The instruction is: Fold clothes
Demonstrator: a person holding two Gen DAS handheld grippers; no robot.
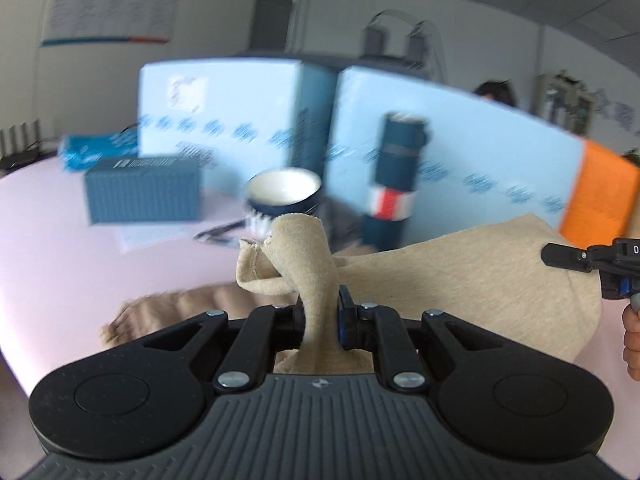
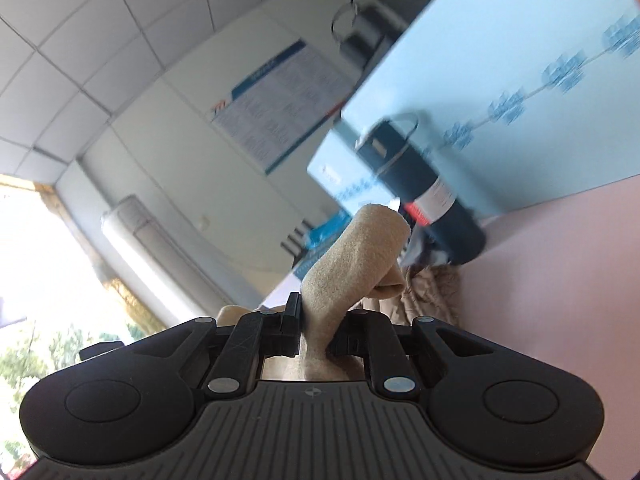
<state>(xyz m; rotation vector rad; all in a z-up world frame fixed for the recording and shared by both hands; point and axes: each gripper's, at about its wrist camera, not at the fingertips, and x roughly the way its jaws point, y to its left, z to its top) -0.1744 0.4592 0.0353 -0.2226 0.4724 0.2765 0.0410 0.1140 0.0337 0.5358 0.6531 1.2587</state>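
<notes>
White walls and a tiled ceiling are seen. A printed chart is hung on the wall, blurred. Bright daylight is let in through a window at the left of the right wrist view, with greenery outside. A pale pink table is backed by light blue panels and an orange panel

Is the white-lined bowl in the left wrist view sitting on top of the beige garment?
No, the bowl stands on the pink table behind the beige garment, next to a dark blue flask.
</notes>
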